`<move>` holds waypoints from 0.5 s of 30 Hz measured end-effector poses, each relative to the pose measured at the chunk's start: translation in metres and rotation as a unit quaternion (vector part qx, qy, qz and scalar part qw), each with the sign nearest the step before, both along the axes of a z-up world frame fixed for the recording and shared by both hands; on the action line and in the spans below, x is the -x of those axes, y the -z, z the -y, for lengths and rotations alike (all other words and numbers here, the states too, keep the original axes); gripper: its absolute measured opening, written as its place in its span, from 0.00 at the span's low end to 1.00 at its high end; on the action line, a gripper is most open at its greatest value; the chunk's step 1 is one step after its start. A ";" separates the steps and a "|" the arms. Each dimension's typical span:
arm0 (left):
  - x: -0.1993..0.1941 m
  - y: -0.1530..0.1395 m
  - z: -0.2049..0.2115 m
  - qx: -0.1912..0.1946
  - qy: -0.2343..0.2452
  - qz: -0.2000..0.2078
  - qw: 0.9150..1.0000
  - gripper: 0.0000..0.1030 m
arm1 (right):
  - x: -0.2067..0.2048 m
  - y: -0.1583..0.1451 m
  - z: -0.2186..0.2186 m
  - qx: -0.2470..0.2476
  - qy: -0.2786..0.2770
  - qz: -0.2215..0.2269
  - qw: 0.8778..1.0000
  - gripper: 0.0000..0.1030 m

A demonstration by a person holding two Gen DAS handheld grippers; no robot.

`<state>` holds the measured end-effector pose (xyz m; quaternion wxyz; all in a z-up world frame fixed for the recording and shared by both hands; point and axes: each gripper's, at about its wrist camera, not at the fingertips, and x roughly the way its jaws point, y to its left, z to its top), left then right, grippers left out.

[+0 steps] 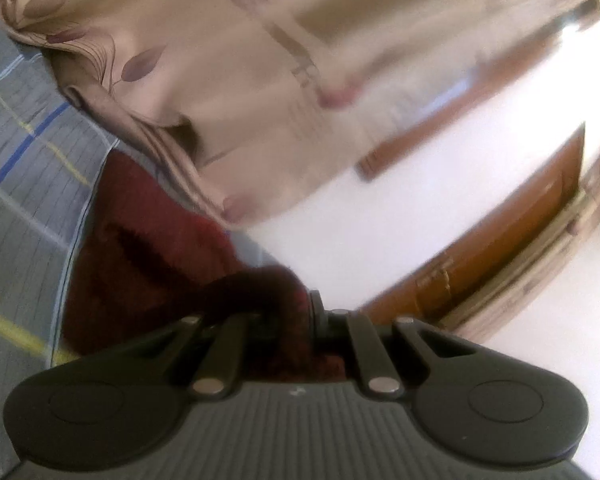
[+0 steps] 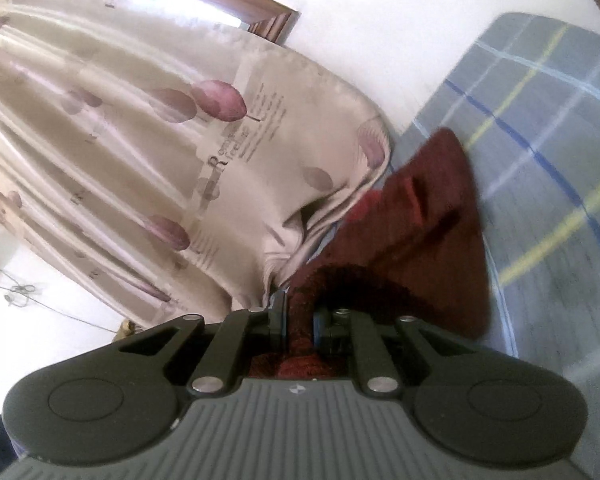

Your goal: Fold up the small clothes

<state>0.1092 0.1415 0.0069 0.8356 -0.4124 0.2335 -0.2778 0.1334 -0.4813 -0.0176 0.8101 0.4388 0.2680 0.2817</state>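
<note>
I have the dark red knitted garment (image 1: pixel 140 248) pinched in both tools. My left tool (image 1: pixel 296 320) is clamped on a bunched edge of it, and my right tool (image 2: pixel 300 328) grips another thick fold, jaws closed onto the knit with the cloth squeezed between them. The garment hangs and drapes away from both tools toward the grey bed sheet with blue, yellow and white check lines (image 2: pixel 548 152), its far corner resting on or just over that sheet; I cannot tell how much of it is lifted clear. Behind it hangs a beige satin curtain printed with mauve leaves (image 2: pixel 140 140).

As I judge it, the fold is barely under way: the piece looks rumpled, with no neat crease or squared edge in either view. What remains is spreading it flat on the bed, bringing the edges together, and setting it down tidy.
</note>
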 end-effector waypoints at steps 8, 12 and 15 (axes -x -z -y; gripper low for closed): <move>-0.089 0.015 0.007 -0.017 -0.036 -0.016 0.999 0.09 | -0.096 0.007 0.004 0.014 0.016 -0.034 0.999 0.17; -0.121 0.024 0.008 -0.027 -0.044 -0.026 0.998 0.09 | -0.133 0.019 0.005 0.009 0.028 -0.054 0.998 0.17; -0.140 0.028 0.008 -0.026 -0.045 -0.034 0.998 0.09 | -0.154 0.028 0.003 0.006 0.033 -0.063 0.997 0.17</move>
